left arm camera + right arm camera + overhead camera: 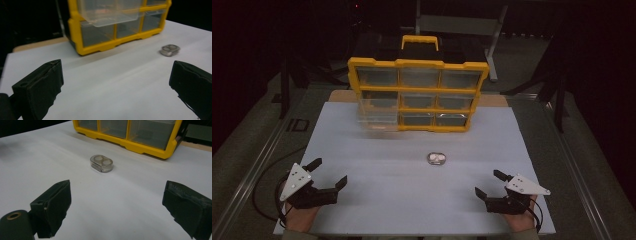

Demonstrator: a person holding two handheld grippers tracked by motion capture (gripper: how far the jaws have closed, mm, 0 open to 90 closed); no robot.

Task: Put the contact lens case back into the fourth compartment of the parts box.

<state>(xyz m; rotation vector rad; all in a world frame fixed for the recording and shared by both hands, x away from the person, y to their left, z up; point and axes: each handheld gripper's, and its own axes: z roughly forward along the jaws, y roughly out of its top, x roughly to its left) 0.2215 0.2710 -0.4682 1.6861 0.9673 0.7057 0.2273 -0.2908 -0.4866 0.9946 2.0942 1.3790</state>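
**Small case lies ahead of both grippers, a little nearer your right**

In the high view the small clear two-well case (pixel 437 158) sits flat on the white worktop (pixel 377 150), in front of the yellow drawer organizer (pixel 418 95), whose left-hand drawer (pixel 377 116) stands pulled out. From your right gripper (pixel 493 183) the case lies at about eleven o'clock; from your left gripper (pixel 329 172) it lies at about two o'clock, somewhat farther. Its long axis runs roughly nine to three. Both sets of fingers stand wide apart and hold nothing.
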